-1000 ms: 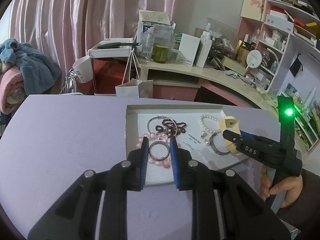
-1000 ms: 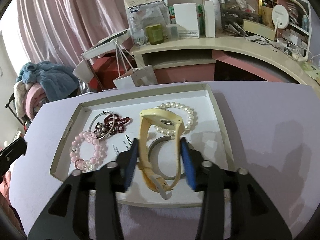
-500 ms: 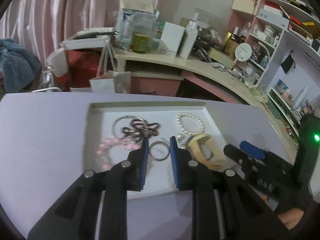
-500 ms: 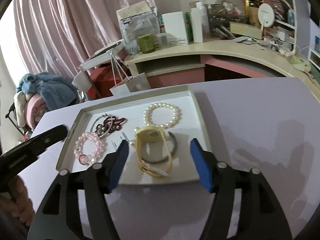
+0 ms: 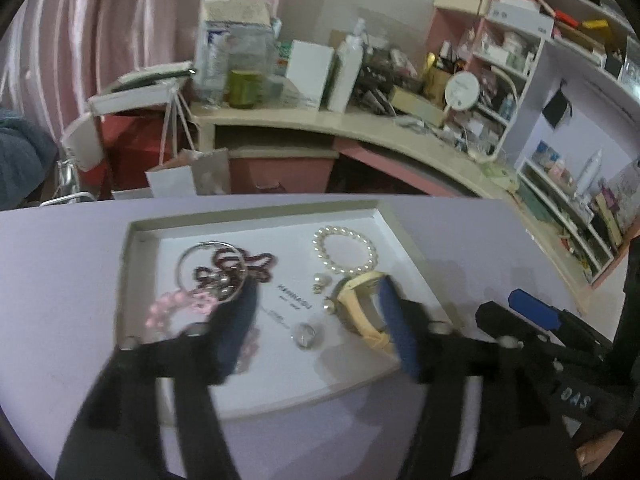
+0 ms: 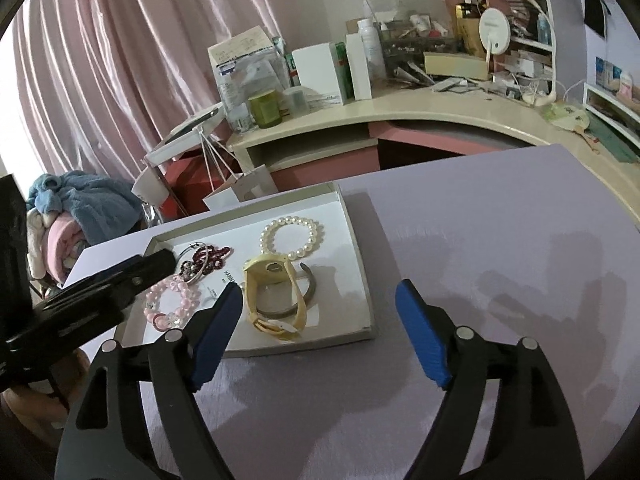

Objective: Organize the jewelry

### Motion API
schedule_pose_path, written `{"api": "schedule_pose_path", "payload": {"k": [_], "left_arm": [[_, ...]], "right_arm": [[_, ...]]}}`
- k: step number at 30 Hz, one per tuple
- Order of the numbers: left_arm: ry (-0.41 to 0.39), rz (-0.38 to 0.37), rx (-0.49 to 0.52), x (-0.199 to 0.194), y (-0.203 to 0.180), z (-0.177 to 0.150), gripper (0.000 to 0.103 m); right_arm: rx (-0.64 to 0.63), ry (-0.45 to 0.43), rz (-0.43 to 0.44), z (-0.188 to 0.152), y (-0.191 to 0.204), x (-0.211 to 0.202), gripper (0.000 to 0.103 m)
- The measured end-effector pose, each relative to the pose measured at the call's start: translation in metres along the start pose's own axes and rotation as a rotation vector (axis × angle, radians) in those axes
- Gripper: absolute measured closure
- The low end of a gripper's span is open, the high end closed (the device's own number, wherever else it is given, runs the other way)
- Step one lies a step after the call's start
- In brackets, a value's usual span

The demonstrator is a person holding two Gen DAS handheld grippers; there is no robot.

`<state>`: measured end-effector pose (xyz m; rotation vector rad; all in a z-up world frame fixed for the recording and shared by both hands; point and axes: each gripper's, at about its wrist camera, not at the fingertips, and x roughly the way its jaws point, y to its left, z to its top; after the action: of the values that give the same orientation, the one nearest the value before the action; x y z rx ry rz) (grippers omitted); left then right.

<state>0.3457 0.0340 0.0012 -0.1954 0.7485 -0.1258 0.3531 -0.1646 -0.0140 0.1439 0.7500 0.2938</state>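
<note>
Jewelry lies in a shallow white tray [image 5: 136, 264] on the lilac bench [image 5: 60, 264]. From the left wrist view: a pearl bracelet [image 5: 345, 251] forms a neat ring toward the tray's far right; a thin silver hoop [image 5: 188, 260] overlaps a tangle of dark red beads [image 5: 256, 266] at the far left; a pink bead bracelet [image 5: 168, 312] sits nearer, partly hidden behind a finger; a pale yellow watch [image 5: 362, 304] stands on its edge at the right, with two loose pearl studs [image 5: 322, 280] just beside it; a small silver ring [image 5: 305, 335] lies flat on the tray floor near the middle. The left fingers [image 5: 320, 334] are blurred and opening, wide apart above the tray, the ring lying free between them with neither pad touching it; the right gripper's dark body [image 5: 560, 344] shows at the frame's right edge.

From the right wrist view: the tray [image 6: 366, 280] sits ahead and to the left; the pearl bracelet [image 6: 292, 238] is at the far side, the yellow watch [image 6: 276, 292] leans over a grey metal bangle [image 6: 308, 292], the pink bead bracelet [image 6: 172, 304] and red beads [image 6: 212, 254] lie to the left; the silver ring cannot be seen here. The right fingers [image 6: 320, 336] are spreading wide with nothing between them, held over the near rim of the tray and bare bench; the left gripper's dark body [image 6: 100, 292] reaches in over the tray's left end.
</note>
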Motion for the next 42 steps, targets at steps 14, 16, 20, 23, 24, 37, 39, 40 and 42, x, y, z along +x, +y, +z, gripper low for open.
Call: {"api": "schedule_pose_path", "payload": {"k": [14, 16, 20, 23, 24, 37, 39, 40, 42], "left_arm": [[-0.125, 0.164, -0.056, -0.081, 0.044, -0.042, 0.002], [-0.131, 0.179, -0.069, -0.086, 0.047, -0.048, 0.002], [-0.128, 0.196, -0.097, -0.092, 0.051, -0.059, 0.002], [-0.132, 0.214, -0.102, -0.098, 0.050, -0.067, 0.002], [-0.139, 0.217, -0.101, -0.101, 0.049, -0.070, 0.002], [-0.177, 0.233, -0.074, -0.121, 0.039, -0.087, 0.002], [-0.179, 0.231, -0.073, -0.122, 0.038, -0.090, 0.002], [-0.180, 0.230, -0.073, -0.123, 0.037, -0.092, 0.002], [-0.182, 0.229, -0.073, -0.124, 0.036, -0.094, 0.002]], "right_arm": [[-0.079, -0.046, 0.038, -0.020, 0.032, -0.019, 0.008], [-0.080, -0.047, 0.045, -0.022, 0.035, -0.022, 0.007], [-0.082, -0.059, 0.045, -0.027, 0.040, -0.029, 0.005], [-0.090, -0.075, 0.047, -0.030, 0.045, -0.036, 0.003], [-0.099, -0.081, 0.044, -0.031, 0.046, -0.038, 0.003], [-0.163, -0.174, 0.029, -0.045, 0.061, -0.063, 0.003], [-0.166, -0.179, 0.023, -0.048, 0.062, -0.064, 0.003], [-0.172, -0.182, 0.017, -0.050, 0.063, -0.065, 0.003], [-0.184, -0.181, 0.014, -0.054, 0.064, -0.066, 0.003]]}}
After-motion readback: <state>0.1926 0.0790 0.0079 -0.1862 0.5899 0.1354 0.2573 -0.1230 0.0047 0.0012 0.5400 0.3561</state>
